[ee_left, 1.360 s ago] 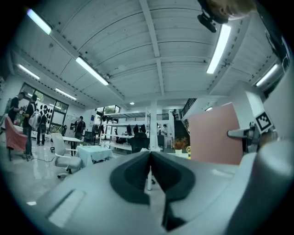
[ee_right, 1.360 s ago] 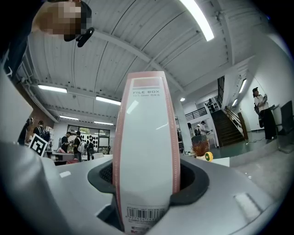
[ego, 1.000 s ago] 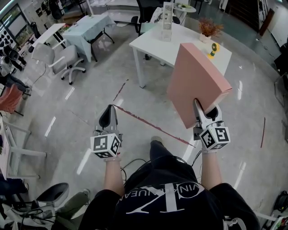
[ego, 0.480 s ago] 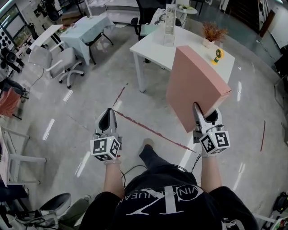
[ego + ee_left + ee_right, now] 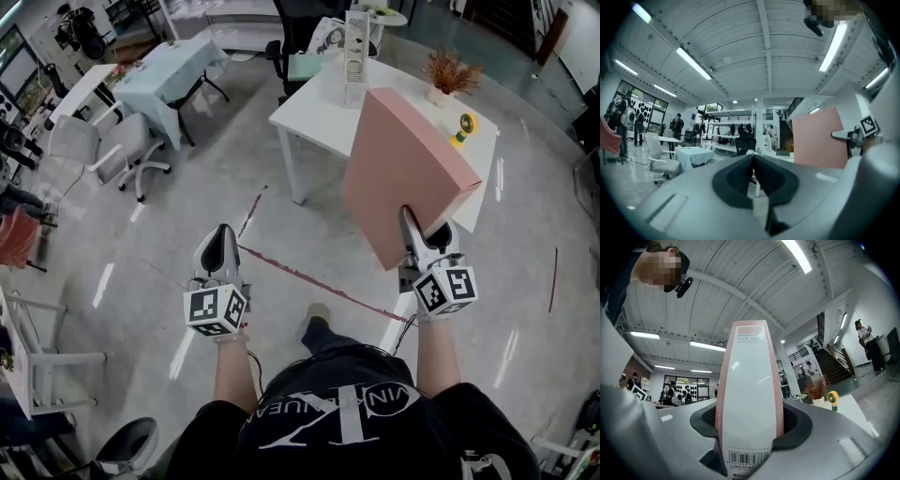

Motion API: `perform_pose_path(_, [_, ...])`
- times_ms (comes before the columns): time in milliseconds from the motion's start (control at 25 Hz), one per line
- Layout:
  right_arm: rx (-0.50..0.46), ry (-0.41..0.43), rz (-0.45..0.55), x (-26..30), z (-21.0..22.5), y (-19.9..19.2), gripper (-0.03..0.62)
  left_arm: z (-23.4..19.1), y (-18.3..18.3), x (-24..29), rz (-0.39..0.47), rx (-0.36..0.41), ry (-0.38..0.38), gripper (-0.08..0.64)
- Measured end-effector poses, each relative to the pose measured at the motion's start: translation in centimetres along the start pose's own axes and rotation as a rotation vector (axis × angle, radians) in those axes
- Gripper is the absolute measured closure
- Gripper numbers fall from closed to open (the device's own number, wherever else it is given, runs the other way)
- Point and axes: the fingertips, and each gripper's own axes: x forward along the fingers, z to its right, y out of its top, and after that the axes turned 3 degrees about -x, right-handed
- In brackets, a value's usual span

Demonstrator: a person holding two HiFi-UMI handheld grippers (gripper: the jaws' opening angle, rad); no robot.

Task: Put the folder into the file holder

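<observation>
While the right gripper (image 5: 427,234) grasps it by the lower end, the pink folder (image 5: 403,169) stands up in the air over the floor (image 5: 187,216), resting on no surface and tilted with its top toward the white table (image 5: 314,112). In the right gripper view its white spine (image 5: 750,394), with a barcode label low down, fills the gap between the two jaws, and the dark pads press on its pink sides. The left gripper (image 5: 223,239) is held well apart from it, jaws clenched together on nothing. At the table's far side the white perforated file holder (image 5: 355,45) stands upright, well apart from the folder. A potted plant (image 5: 448,73) and a small yellow fan (image 5: 464,127) sit near the table's right edge. A red line (image 5: 309,277) crosses the floor between the person and the table
</observation>
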Motion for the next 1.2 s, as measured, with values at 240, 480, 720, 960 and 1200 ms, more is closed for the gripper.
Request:
perform_pose_path(240, [0.017,-0.014,-0.013,5.3,0.3,-1.4,0.308,-2.9,0.2,5.2,-0.016,-0.002,-0.014,0.56])
perform_pose_path(480, [0.019,-0.039,-0.014,9.6,1.1,-1.9,0.308,-5.0,0.3,9.8,-0.03,-0.005,-0.037,0.56])
perform_pose_path(720, [0.016,-0.046,-0.004,11.6,1.9,-1.8,0.31,-5.1,0.0,12.8,-0.034,-0.016,-0.059,0.56])
perform_pose_path(960, [0.017,-0.058,0.022,12.2,3.1,-1.1,0.308,-3.4,1.2,15.8,-0.011,0.001,-0.112,0.56])
perform_pose_path(1200, [0.013,-0.082,0.044,12.5,4.7,-0.1,0.308,-1.9,2.4,18.1,0.003,0.011,-0.144,0.56])
